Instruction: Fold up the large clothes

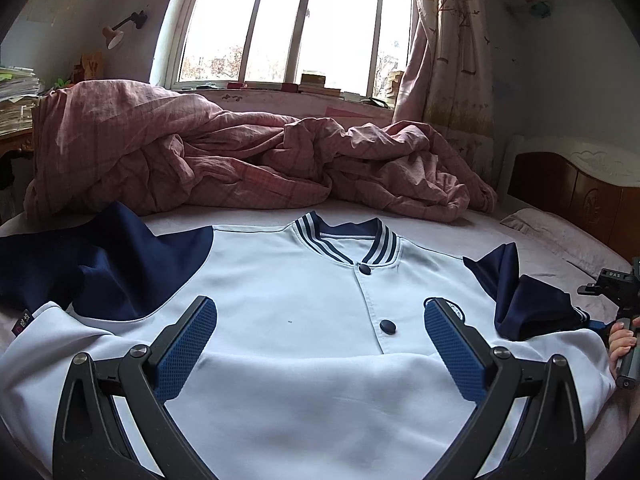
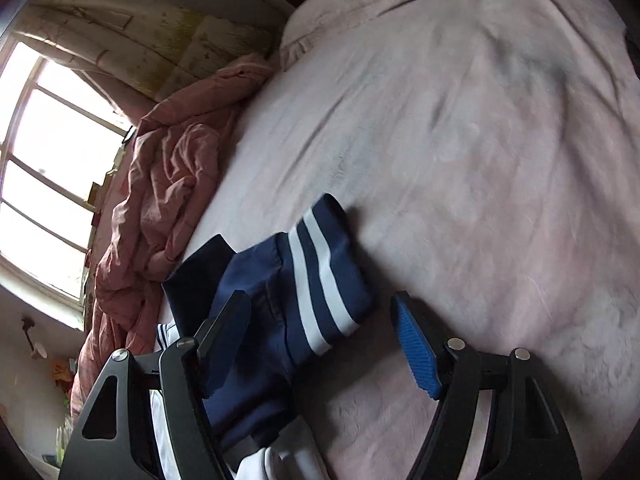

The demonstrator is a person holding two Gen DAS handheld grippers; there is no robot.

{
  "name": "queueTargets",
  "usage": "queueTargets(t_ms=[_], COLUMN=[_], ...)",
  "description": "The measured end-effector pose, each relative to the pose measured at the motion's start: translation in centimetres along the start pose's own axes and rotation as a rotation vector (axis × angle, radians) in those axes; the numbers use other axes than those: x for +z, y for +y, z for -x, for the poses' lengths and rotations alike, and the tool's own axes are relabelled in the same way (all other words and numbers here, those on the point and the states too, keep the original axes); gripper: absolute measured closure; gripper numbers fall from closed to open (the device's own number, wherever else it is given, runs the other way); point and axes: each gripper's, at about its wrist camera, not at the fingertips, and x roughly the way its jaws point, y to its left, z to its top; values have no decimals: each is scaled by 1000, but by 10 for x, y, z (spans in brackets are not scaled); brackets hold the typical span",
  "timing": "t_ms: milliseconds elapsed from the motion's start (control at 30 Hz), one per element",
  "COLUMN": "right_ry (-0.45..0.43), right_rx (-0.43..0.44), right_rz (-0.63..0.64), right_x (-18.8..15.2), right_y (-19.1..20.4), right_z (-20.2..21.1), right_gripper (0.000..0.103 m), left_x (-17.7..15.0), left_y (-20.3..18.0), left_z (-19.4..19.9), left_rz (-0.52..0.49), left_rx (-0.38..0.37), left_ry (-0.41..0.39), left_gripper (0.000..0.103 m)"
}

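A wide bed covered by a pale pink sheet fills both views, with one crumpled pink checked quilt heaped along its far side under a four-paned window. On the sheet lies one pale blue baseball-style jacket with navy sleeves, front up, two dark snap buttons showing on its placket.

The left gripper hovers over the jacket's chest, jaws spread wide, nothing between them.

The right gripper also has its jaws spread, and they pinch nothing; the jacket's navy cuff with two white stripes lies between them on the sheet. Only the left wrist view shows the collar, the window ledge's books and the right gripper's handle, lettered "DAS".
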Motion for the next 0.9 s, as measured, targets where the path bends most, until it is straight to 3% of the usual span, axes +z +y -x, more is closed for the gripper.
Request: queueTargets(t_ms=[67, 133, 200, 233, 333, 467, 533, 733, 900], right_ry=[-25, -59, -73, -83, -98, -43, -4, 222, 296], right_rx=[-78, -137, -95, -64, 54, 206, 236, 300, 323], right_rz=[54, 126, 179, 194, 255, 356, 435, 589, 761], right_x=[-2, -6, -8, -9, -16, -39, -54, -116, -167], right_y=[6, 19, 28, 32, 49, 84, 104, 158, 189], right_z=[-3, -2, 2, 5, 16, 24, 22, -10, -8], right_gripper=[46, 70, 89, 92, 94, 94, 94, 94, 94], left_x=[0, 0, 1, 1, 2, 1, 1, 2, 2], left_y=[0, -1, -2, -3, -7, -12, -13, -12, -12], left_z=[0, 1, 2, 4, 6, 9, 9, 8, 8], left_rz=[-1, -5, -13, -19, -41, -71, -76, -64, -63], left_rx=[0, 6, 6, 7, 9, 10, 10, 9, 6], left_ry=[-2, -5, -11, -16, -34, -49, -52, -45, -41], left_gripper=[0, 0, 0, 0, 0, 0, 0, 0, 0])
